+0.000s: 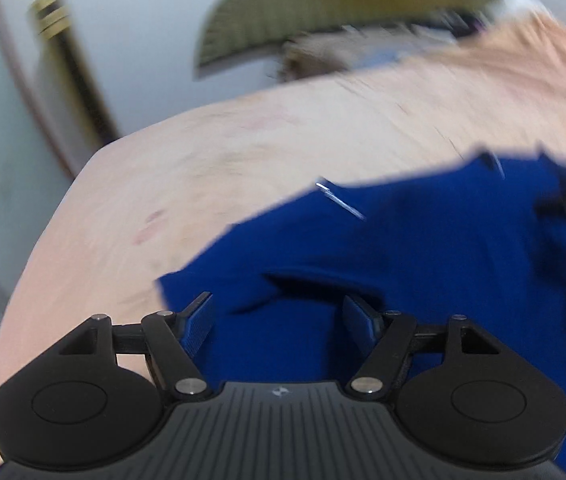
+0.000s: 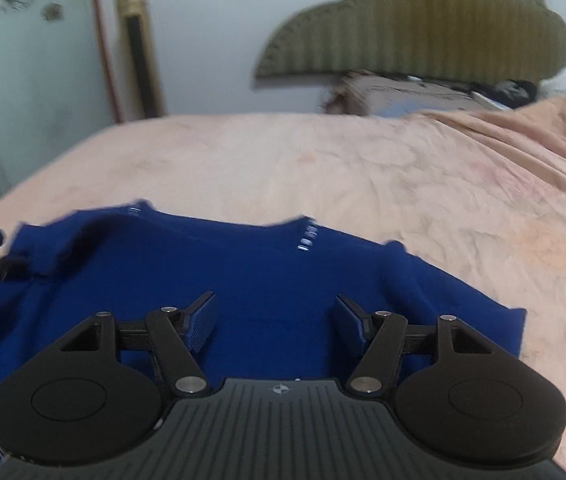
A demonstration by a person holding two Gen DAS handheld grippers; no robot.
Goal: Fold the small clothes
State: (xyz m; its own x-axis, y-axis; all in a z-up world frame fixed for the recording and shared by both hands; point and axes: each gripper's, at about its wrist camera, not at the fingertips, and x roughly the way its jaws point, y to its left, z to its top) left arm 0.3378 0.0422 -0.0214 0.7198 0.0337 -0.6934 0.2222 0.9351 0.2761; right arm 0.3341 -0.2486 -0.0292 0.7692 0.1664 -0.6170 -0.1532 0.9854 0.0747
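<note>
Across a peach-sheeted bed (image 2: 323,168) lies a blue garment (image 2: 243,280), spread toward six o'clock. Left claw (image 1: 279,320) and right claw (image 2: 275,320) hover over it, jaws apart, holding nothing. A fold seems just laid; next needs regripping an edge.

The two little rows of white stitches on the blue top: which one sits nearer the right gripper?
The longer row, on the blue top's far edge above the right gripper. The shorter row lies off toward the left.
</note>
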